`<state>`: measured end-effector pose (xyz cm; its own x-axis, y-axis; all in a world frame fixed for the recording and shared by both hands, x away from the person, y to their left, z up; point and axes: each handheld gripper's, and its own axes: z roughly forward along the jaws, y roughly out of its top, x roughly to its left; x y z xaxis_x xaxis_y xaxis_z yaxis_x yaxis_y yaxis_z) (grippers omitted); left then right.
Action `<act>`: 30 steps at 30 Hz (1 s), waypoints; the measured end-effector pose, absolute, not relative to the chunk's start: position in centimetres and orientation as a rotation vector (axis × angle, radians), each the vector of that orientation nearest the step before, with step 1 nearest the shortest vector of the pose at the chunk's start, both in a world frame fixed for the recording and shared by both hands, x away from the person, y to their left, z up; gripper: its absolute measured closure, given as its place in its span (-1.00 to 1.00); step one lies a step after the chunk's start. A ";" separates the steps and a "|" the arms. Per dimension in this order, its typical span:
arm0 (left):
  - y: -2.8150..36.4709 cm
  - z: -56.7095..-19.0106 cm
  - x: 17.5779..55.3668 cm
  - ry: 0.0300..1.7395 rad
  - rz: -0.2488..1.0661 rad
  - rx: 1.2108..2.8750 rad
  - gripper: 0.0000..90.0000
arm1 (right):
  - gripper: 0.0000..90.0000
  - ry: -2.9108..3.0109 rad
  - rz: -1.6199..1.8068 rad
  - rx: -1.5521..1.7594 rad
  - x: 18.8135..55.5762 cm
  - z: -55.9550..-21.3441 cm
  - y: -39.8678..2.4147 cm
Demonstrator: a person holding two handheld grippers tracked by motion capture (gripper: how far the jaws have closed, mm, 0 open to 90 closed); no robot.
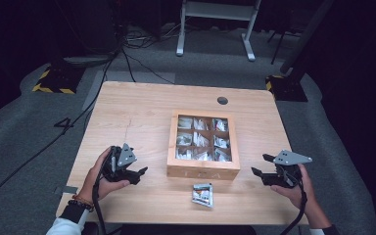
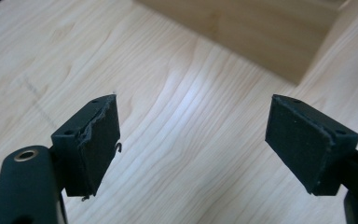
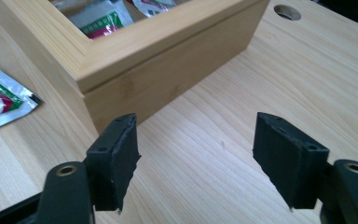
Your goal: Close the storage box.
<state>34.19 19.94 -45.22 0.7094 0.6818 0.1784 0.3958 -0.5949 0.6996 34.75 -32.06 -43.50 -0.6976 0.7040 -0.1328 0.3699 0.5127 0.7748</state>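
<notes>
The wooden box (image 1: 203,169) is positioned at the centre of the surface (image 1: 127,112), between both tongs. The left tongs (image 1: 138,175) and right tongs (image 1: 257,165) are spread, nothing gripped. A packet (image 1: 202,194) is laid just before the box.

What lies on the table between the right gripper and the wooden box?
Nothing: bare table separates the right gripper from the box, as the high view and right gripper view both show. The sachet lies off that stretch, in front of the box.
</notes>
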 end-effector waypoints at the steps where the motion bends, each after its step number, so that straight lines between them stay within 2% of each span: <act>1: 20.2 -45.4 34.2 0.829 0.572 2.264 -0.59 | -0.29 2.315 1.034 0.884 34.8 -43.7 -32.3; 16: 22.9 -48.1 34.4 0.923 0.543 2.270 -0.58 | -0.29 2.287 0.959 1.027 35.4 -47.2 -35.7; 30: 24.6 -49.6 34.5 1.017 0.478 2.221 -0.57 | -0.30 2.255 0.959 1.141 35.0 -49.0 -38.1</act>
